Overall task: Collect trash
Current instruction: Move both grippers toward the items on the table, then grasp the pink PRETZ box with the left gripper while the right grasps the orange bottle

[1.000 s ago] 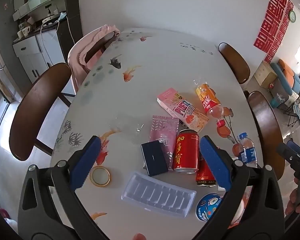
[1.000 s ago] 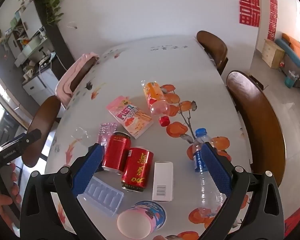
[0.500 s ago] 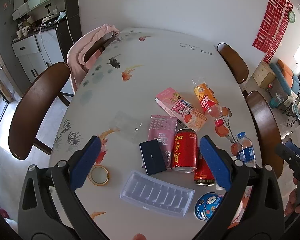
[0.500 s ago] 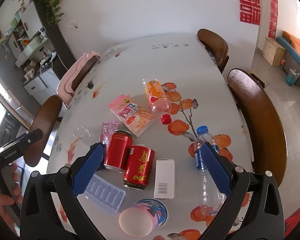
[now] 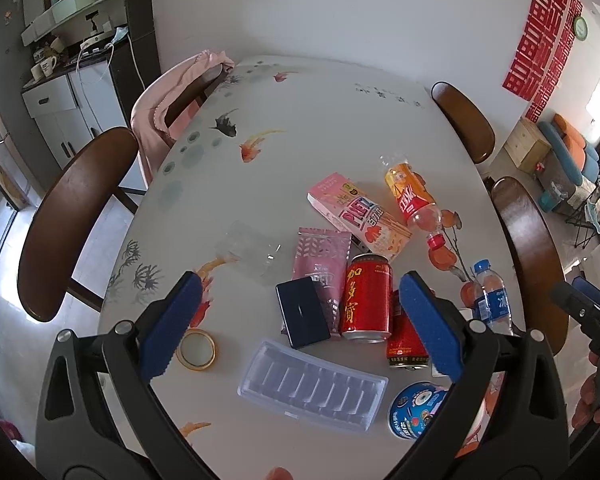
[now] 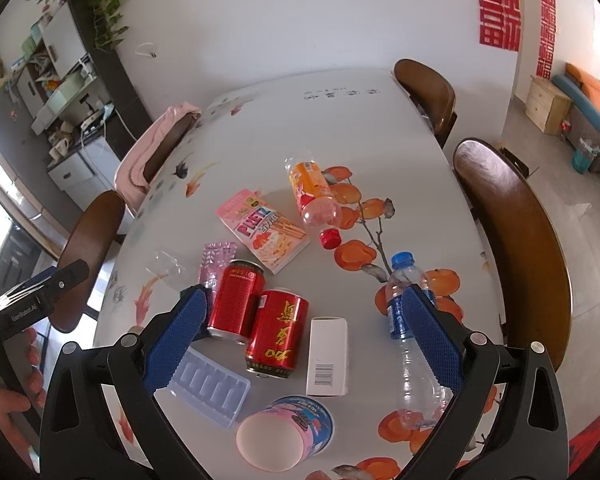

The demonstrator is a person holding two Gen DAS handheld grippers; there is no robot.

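Trash lies scattered on the painted white table (image 5: 300,128). Two red cans (image 6: 278,330) lie side by side, with a white box (image 6: 327,356), a clear ridged tray (image 5: 312,386) and a tipped paper cup (image 6: 284,430) near the front edge. Farther back are a pink snack box (image 6: 262,228), an orange bottle (image 6: 314,194), a pink pouch (image 5: 322,260) and a dark box (image 5: 302,312). A blue-capped water bottle (image 6: 410,340) lies right. My left gripper (image 5: 300,320) and right gripper (image 6: 302,338) both hover open above the pile, empty.
Dark wooden chairs (image 6: 516,236) ring the table; one chair has a pink cloth (image 5: 168,96) draped over it. A tape roll (image 5: 196,349) and a crumpled clear wrapper (image 5: 256,254) lie on the left. A shelf unit and cabinets (image 5: 72,92) stand back left.
Both grippers have drifted slightly back and up from the pile, so the items sit a little lower in view. Nothing was taken hold of or moved.
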